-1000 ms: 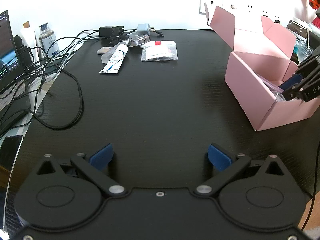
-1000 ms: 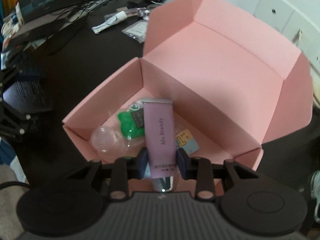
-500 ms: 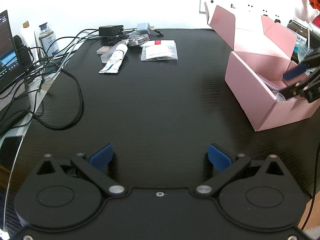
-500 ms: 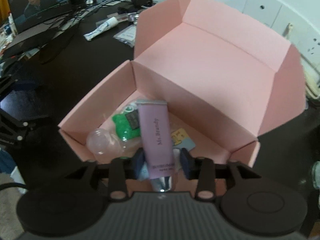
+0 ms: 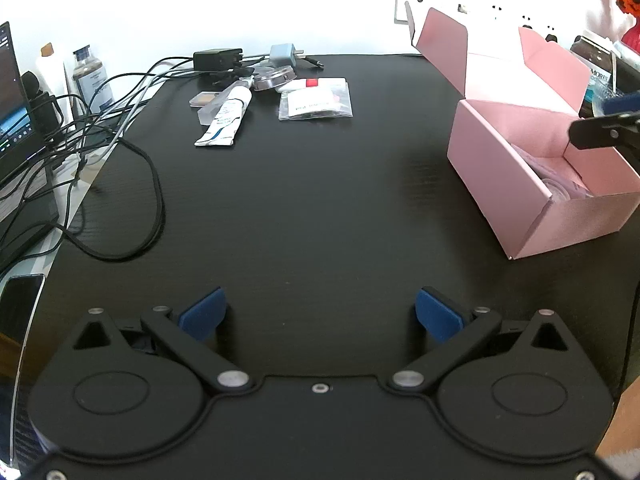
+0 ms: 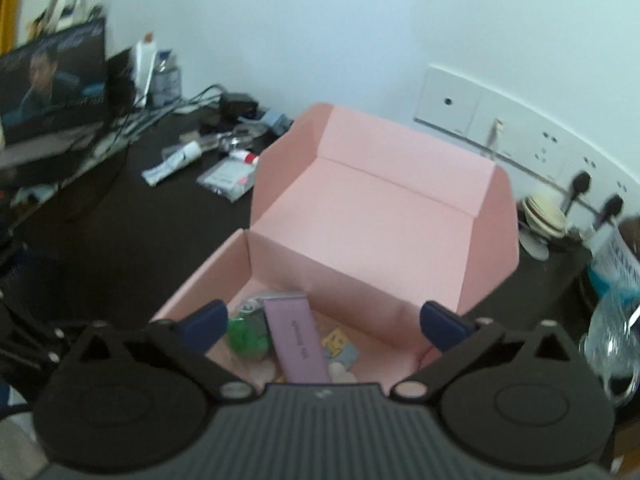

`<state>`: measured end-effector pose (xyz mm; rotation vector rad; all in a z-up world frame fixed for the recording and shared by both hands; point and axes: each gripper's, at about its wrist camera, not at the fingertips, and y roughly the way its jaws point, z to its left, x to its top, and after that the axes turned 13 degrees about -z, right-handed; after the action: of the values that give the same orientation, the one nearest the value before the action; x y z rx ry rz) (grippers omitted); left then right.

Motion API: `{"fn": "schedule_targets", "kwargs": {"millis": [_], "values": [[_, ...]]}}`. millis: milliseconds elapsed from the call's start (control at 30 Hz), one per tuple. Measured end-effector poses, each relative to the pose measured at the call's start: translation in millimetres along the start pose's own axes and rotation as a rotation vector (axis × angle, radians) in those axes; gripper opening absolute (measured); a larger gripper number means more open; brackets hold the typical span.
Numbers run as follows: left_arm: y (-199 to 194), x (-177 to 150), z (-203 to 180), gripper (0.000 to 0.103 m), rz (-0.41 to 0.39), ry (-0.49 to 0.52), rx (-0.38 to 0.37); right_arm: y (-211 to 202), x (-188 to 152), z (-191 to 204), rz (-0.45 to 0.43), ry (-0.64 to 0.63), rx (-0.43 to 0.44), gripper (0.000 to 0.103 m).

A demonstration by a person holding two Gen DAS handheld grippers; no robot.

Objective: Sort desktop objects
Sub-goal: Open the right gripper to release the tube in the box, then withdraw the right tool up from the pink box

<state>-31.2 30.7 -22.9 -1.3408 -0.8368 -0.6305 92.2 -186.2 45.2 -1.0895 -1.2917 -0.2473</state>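
Right tool (image 6: 322,322) is opening its jaws wide above the pink box (image 6: 384,216), and nothing is between them; left tool (image 5: 318,314) waits spread over the black surface (image 5: 320,208). To finish the release well, I would lift straight out, clear of the walls. Inside the box lies the purple tube (image 6: 298,340); the white tube (image 5: 226,120) remains far away.

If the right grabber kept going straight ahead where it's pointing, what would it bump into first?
Probably the purple tube lying in the pink box. The right gripper points down into the box, its jaws opening with nothing pressed between them. Depth is hard to judge.
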Motion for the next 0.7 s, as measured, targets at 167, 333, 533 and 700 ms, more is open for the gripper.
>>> {"fn": "schedule_targets", "kwargs": {"millis": [167, 333, 533, 700], "values": [[1, 0, 1, 0.103, 0.003, 0.004, -0.005, -22, -13, 3, -0.036, 0.093, -0.075, 0.102], [1, 1, 0, 0.103, 0.004, 0.006, -0.008, -47, -27, 1, -0.068, 0.196, -0.113, 0.102], [2, 1, 0, 0.103, 0.002, 0.009, -0.013, -64, -44, 0, -0.036, 0.239, -0.154, 0.102], [5, 3, 1, 0.103, 0.006, 0.014, -0.02, -63, -59, 2, 0.007, 0.27, -0.164, 0.102]]}}
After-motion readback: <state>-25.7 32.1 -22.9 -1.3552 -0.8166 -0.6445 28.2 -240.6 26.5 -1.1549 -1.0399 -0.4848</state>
